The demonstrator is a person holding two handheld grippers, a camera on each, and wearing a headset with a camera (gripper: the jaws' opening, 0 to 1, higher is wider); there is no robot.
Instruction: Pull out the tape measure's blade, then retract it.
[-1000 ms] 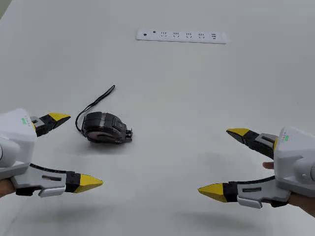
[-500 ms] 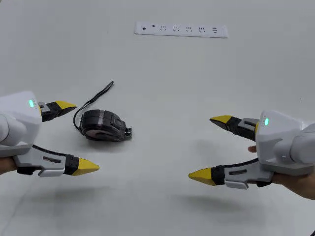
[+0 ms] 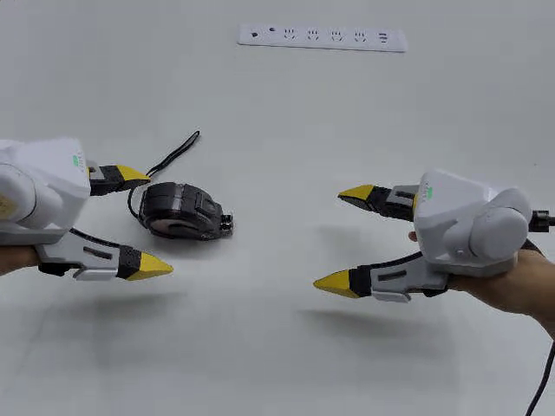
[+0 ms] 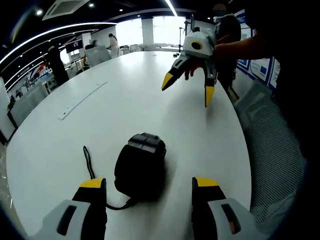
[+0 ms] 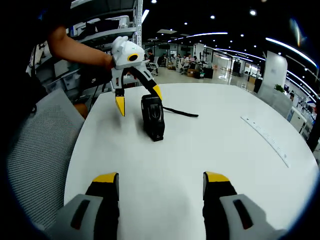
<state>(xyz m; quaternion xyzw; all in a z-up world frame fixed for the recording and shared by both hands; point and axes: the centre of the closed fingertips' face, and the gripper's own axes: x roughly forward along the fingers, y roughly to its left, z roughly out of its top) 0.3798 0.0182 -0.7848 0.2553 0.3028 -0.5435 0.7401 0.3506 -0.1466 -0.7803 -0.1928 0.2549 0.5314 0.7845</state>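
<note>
Tape measure (image 3: pixel 180 211): sitting on the white surface (image 3: pixel 286 130), left of centre in the head view and well apart from the power strip (image 3: pixel 323 37) lying near the far edge. Standing upright on its narrow base, running its long axis left to right across that view. Pointing its blade mouth right, toward the right gripper (image 3: pixel 331 239), and turning its rounded back end to the left gripper (image 3: pixel 154 223). Trailing a black wrist cord (image 3: pixel 169 160) from the back end, up and away toward the far side. Showing a small metal hook (image 3: pixel 227 227) at the mouth, too small for any detail. On the left gripper: jaws standing wide apart and gripping nothing, straddling the back end of the case, the far tip lying just beside it; touching or apart, cannot tell. In the left gripper view, looking at the case from behind between the two yellow tips, the case body hiding the mouth and hook. On the right gripper: jaws spread open and holding nothing, hovering well apart from the case and aiming left at its mouth end. In the right gripper view, facing the case end-on, narrow and upright, the cord lying off to its right. Being cut off at the head view's left edge: the left gripper's body. Running out of the frame at lower right: a dark cable (image 3: pixel 542 381) behind the right hand (image 3: pixel 512 286).
</note>
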